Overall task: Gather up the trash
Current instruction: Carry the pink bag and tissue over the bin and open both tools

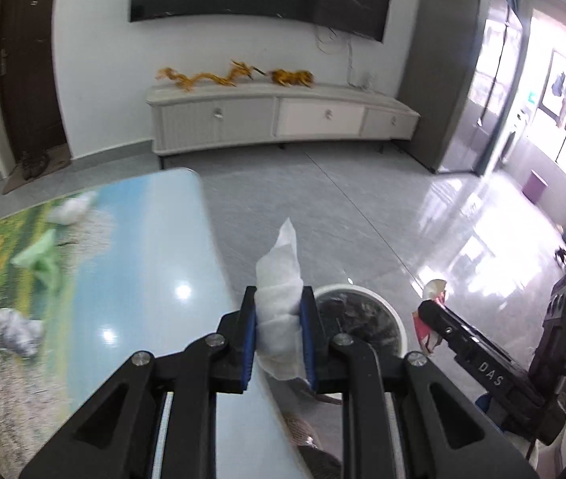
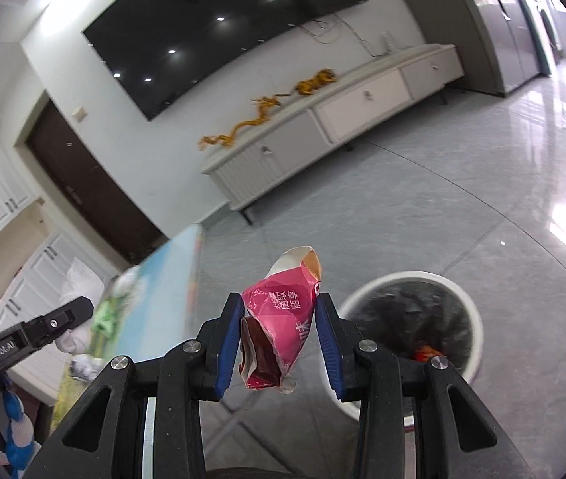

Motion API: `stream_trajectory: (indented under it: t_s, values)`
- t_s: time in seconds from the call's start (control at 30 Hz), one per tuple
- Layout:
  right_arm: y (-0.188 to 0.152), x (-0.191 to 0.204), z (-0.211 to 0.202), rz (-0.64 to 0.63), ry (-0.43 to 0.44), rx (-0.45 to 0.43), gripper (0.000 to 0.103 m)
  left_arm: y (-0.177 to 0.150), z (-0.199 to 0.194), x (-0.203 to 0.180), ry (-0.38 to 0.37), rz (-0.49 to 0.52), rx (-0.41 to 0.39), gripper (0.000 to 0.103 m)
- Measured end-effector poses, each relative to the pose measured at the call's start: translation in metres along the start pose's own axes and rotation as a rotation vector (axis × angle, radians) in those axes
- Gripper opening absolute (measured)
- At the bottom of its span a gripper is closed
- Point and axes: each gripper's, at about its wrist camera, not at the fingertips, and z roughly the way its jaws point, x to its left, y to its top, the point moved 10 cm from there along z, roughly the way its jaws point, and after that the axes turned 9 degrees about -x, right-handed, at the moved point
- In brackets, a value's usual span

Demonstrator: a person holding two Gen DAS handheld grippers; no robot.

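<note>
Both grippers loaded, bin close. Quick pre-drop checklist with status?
1. Left gripper jaws shut on white tissue: ok.
2. Right gripper jaws shut on pink wrapper: ok.
3. White bin upright, mouth open: ok.
4. Tissue directly over the bin opening: cannot tell.
5. Wrapper over the bin opening: not ok, the bin sits off to its right.
6. Table cleared: not ok, green bag and crumpled paper remain.

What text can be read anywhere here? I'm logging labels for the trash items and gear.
"DAS": on the right tool's black body.
"GenRobot.AI": on the left tool's body.
"随取随享": white print on the pink wrapper; its other characters are creased and cut off, unreadable.
</note>
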Motion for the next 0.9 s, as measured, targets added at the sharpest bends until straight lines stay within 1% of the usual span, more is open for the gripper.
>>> stream_trajectory:
  t_s: [0.07,0.17,0.3,0.33,0.5,0.53,0.57,0.6,0.63,0.67,0.7,0.73,0.9]
  values:
    - [-0.005,-0.027,0.008,0.017,-0.039,0.028,0.035,-0.007,0.023,-0.019,-0.029,0.005,0.036,0.018]
    - [-0.016,-0.053,0.023,0.033,-0.079,0.073,0.035,-0.017,0.055,-0.042,-0.066,0.014,0.086,0.019]
    - [-0.033,-0.084,0.044,0.071,-0.122,0.127,0.035,-0.030,0.094,-0.061,-0.093,0.009,0.152,0.019]
    - [-0.038,-0.094,0.048,0.080,-0.134,0.140,0.037,-0.034,0.105,-0.067,-0.100,0.010,0.173,0.020]
    - [-0.056,-0.125,0.066,0.123,-0.191,0.204,0.041,-0.047,0.138,-0.085,-0.137,0.019,0.236,0.020]
    - [-0.060,-0.130,0.069,0.127,-0.204,0.215,0.041,-0.050,0.144,-0.090,-0.150,0.017,0.249,0.023]
    - [-0.060,-0.133,0.070,0.129,-0.211,0.223,0.044,-0.052,0.149,-0.093,-0.159,0.015,0.259,0.024]
    - [-0.063,-0.137,0.072,0.134,-0.217,0.229,0.047,-0.055,0.155,-0.097,-0.166,0.009,0.271,0.028]
    - [-0.064,-0.139,0.072,0.139,-0.225,0.233,0.052,-0.057,0.159,-0.098,-0.173,0.002,0.281,0.033]
    - [-0.065,-0.142,0.071,0.142,-0.233,0.235,0.055,-0.059,0.162,-0.102,-0.181,-0.005,0.288,0.037]
    - [-0.066,-0.144,0.070,0.143,-0.238,0.237,0.055,-0.059,0.164,-0.104,-0.186,-0.009,0.292,0.043]
    - [-0.065,-0.147,0.071,0.143,-0.246,0.241,0.056,-0.059,0.166,-0.105,-0.190,-0.012,0.292,0.047]
    - [-0.058,-0.154,0.068,0.128,-0.270,0.241,0.056,-0.058,0.165,-0.102,-0.187,-0.033,0.293,0.047]
